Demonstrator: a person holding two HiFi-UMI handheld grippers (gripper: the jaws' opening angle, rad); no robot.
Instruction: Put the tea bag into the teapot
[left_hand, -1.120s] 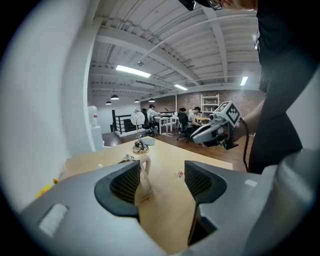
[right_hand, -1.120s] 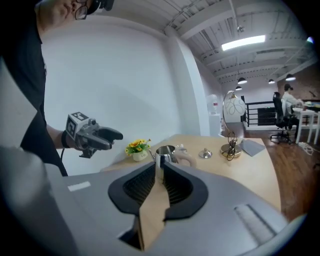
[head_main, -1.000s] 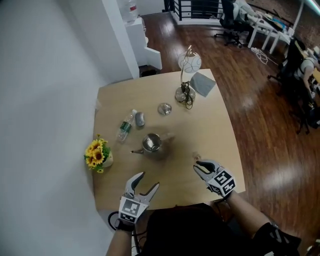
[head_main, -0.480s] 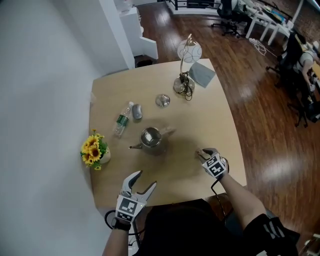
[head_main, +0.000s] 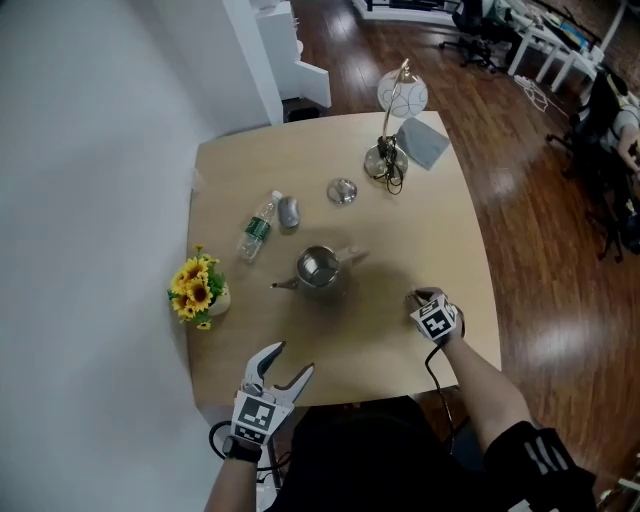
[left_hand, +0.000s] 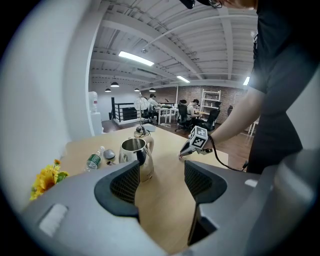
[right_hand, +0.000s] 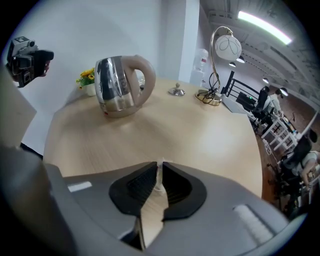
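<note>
A steel teapot (head_main: 318, 268) stands lidless in the middle of the wooden table (head_main: 420, 230), also seen in the left gripper view (left_hand: 135, 159) and the right gripper view (right_hand: 117, 85). My right gripper (head_main: 420, 297) points down at the tabletop to the teapot's right. Its jaws are closing, and a thin white tea bag (right_hand: 159, 176) stands pinched between the pads of the right gripper (right_hand: 159, 172). My left gripper (head_main: 291, 358) hovers open and empty at the near table edge. In its own view the left gripper (left_hand: 161, 175) faces the teapot.
The teapot lid (head_main: 342, 190) lies beyond the pot. A water bottle (head_main: 256, 228) and a grey oval object (head_main: 288, 211) lie at the left, sunflowers (head_main: 198, 290) near the left edge. A lamp (head_main: 395, 130) and grey cloth (head_main: 425, 142) are at the far corner.
My right gripper tipped down onto the table right of the teapot and its jaws narrowed. The left gripper stayed put. The head view shifted slightly.
</note>
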